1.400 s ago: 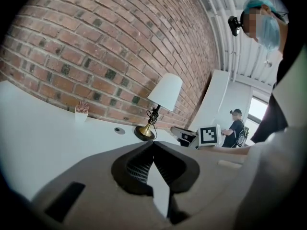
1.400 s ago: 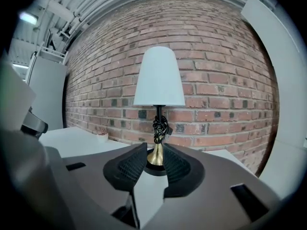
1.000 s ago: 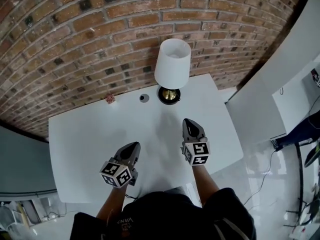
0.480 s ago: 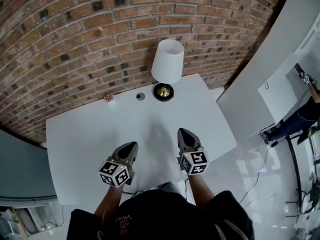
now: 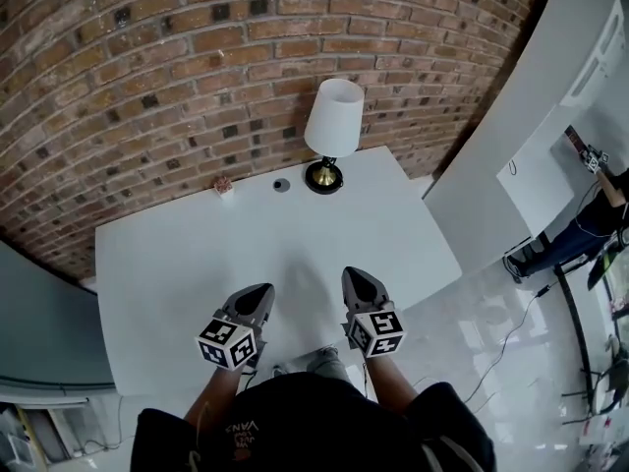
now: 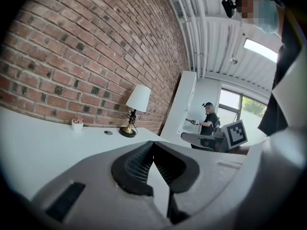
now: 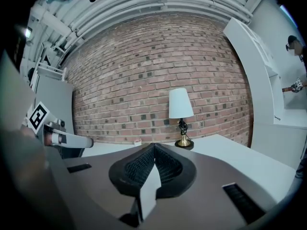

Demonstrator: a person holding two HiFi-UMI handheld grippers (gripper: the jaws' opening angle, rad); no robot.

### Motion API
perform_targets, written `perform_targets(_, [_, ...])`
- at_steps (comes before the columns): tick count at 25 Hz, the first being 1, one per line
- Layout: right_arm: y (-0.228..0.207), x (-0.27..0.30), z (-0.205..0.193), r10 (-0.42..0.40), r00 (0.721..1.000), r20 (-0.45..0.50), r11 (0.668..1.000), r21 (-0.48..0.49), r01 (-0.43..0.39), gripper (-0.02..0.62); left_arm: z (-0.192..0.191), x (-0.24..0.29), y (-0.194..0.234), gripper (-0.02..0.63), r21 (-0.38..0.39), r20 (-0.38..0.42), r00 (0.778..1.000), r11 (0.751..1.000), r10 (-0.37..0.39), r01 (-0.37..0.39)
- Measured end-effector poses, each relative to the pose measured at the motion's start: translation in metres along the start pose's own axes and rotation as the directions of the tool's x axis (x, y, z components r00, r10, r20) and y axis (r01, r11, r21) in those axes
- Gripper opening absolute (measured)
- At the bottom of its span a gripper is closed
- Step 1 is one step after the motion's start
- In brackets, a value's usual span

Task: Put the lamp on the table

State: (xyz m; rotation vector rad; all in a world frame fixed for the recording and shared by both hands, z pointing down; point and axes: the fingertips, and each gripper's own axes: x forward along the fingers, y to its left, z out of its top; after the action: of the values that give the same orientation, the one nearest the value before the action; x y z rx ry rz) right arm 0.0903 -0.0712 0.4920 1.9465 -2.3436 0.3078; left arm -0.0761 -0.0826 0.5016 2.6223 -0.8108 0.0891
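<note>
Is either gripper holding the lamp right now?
No, the lamp stands on the white table by the brick wall, well apart from the shut, empty left gripper and right gripper.

Both grippers empty, jaws closed, held side by side.
The left gripper [image 5: 261,291] and right gripper [image 5: 352,277] point forward, roughly level, near each other but not touching, with the right a bit further ahead. On each, the jaws meet tip to tip with nothing between. The marker cubes [image 5: 228,342] face up. The bare forearms [image 5: 385,382] run back to the torso.
</note>
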Motion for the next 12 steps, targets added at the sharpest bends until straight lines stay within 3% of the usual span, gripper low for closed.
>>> perform_targets(12, [0.037, -0.043, -0.025, -0.024, 0.999, -0.032, 1.0, 0.002, 0.024, 0.0, -0.022, -0.042, -0.013, 0.002, -0.003, 0.002, 1.0, 1.0, -0.013, 0.013])
